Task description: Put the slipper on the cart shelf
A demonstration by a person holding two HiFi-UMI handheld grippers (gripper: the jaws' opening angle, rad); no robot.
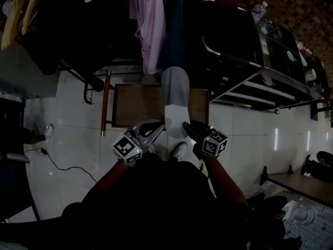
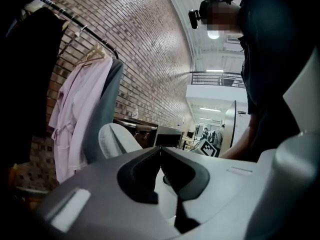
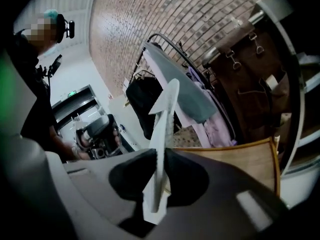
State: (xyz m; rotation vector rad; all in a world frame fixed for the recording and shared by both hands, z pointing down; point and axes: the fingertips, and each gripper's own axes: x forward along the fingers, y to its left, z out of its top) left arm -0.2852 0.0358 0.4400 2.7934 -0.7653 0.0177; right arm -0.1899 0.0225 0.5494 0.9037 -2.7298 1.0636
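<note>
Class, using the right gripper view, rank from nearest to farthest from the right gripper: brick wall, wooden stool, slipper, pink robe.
1. slipper, held in the right gripper
2. wooden stool, lower right
3. pink robe, hanging behind stool
4. brick wall, at back

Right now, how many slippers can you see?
1. The gray slipper is held up in front of the person, pinched by the edge of its white sole in the right tongs. A matching one may be hidden somewhere out of view.
</note>
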